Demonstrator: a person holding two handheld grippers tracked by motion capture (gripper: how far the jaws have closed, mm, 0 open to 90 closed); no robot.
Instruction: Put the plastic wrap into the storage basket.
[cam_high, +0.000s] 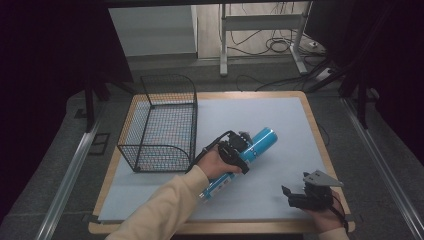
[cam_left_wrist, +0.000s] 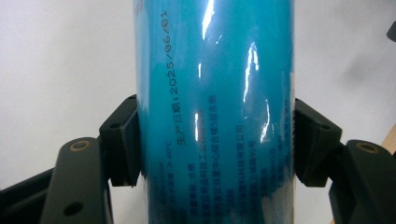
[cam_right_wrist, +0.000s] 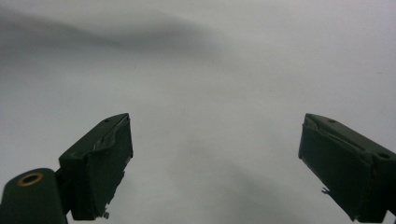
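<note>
Blue can (cam_left_wrist: 215, 112) lies on the desk (cam_high: 280, 125), pinched by the left tool (cam_left_wrist: 215, 140); right tool (cam_right_wrist: 215, 168) spread wide, holding nothing.

Lab-like test space, dark curtains (cam_high: 45, 65), bare desk frame (cam_high: 262, 30), loose floor cables (cam_high: 280, 45), mat-covered wooden table (cam_high: 260, 95)

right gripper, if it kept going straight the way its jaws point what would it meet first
Most likely the pale mat itself. The right gripper is open with bare mat ahead of its jaws. The high view suggests it aims left toward the blue can, but depth is unclear.
</note>
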